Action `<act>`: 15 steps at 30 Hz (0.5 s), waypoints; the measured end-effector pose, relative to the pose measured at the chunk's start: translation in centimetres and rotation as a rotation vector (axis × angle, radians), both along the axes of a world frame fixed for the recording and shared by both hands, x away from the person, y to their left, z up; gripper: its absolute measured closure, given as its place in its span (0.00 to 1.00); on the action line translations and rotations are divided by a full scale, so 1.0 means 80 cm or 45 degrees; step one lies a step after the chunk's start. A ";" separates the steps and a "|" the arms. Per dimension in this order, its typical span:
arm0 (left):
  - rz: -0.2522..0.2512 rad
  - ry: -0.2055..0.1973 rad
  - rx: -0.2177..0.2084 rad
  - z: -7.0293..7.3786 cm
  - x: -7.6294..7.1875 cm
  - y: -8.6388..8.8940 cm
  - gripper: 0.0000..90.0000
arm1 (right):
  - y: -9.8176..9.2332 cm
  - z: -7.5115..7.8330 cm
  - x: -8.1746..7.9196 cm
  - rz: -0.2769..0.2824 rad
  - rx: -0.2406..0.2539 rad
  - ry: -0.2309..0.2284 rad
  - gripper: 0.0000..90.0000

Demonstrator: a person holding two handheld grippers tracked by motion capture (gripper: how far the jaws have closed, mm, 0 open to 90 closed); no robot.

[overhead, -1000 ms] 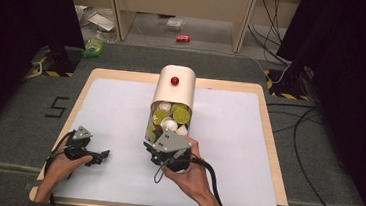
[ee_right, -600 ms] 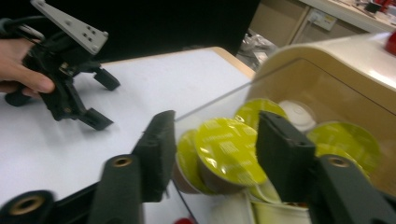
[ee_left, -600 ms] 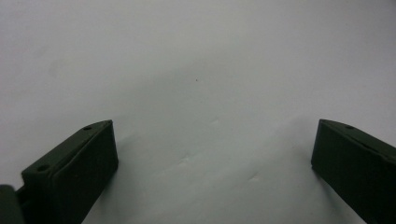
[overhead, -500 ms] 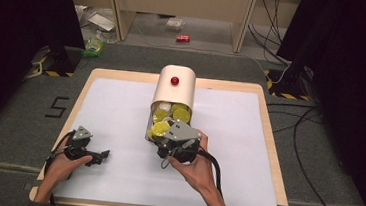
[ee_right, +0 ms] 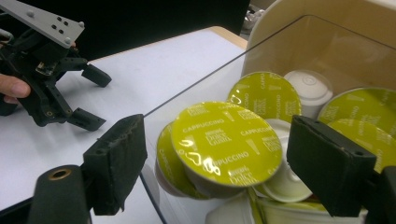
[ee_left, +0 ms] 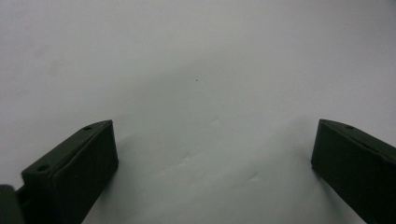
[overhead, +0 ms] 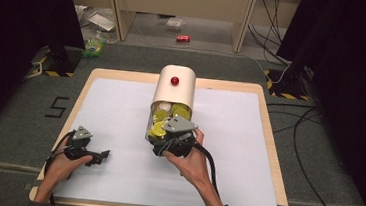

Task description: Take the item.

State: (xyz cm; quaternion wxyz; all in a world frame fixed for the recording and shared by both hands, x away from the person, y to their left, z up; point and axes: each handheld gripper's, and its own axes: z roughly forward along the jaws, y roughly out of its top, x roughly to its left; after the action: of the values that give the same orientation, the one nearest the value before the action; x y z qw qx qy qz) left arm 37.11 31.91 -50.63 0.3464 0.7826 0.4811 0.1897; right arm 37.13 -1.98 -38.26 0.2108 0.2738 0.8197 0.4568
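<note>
Nearest, the left gripper rests on the white table, jaws spread on nothing. Beyond it, the right gripper has just been opening; its jaws flank a yellow capsule (pads clear of it) in the cream bin, mid-table, among other capsules.

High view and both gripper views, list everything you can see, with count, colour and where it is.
Container: one, cream with a red knob, lying at table centre, clear-walled end toward the person.
Coffee capsules: several, lime-green lids marked cappuccino, white bodies, piled inside the container.
Table: one, white top, wooden rim.
Can: one, red, on the floor beyond.
Left gripper: black, open, resting at near left.
Right gripper: black, jaws just opened, either side of the front capsule, pads not touching it.
</note>
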 end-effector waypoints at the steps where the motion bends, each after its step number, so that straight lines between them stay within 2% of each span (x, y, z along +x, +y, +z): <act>1: 0.000 0.000 -0.001 0.000 0.000 0.000 0.00 | 0.002 -0.001 0.001 -0.001 0.002 -0.003 0.25; 5: -0.001 0.000 0.000 0.000 0.000 0.000 0.00 | 0.004 -0.001 0.003 -0.021 -0.004 -0.016 0.31; 9: 0.000 0.000 0.000 0.000 0.000 0.000 0.00 | 0.000 0.001 0.005 -0.053 0.019 -0.005 0.35; 15: -0.001 0.001 0.000 0.000 0.000 0.000 0.00 | 0.002 0.000 0.003 -0.055 -0.005 -0.020 0.36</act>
State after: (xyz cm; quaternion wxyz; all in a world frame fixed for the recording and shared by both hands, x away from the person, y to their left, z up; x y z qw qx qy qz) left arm 37.11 31.92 -50.63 0.3462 0.7828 0.4810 0.1896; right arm 37.40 -1.82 -38.27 0.2275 0.2873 0.8128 0.4528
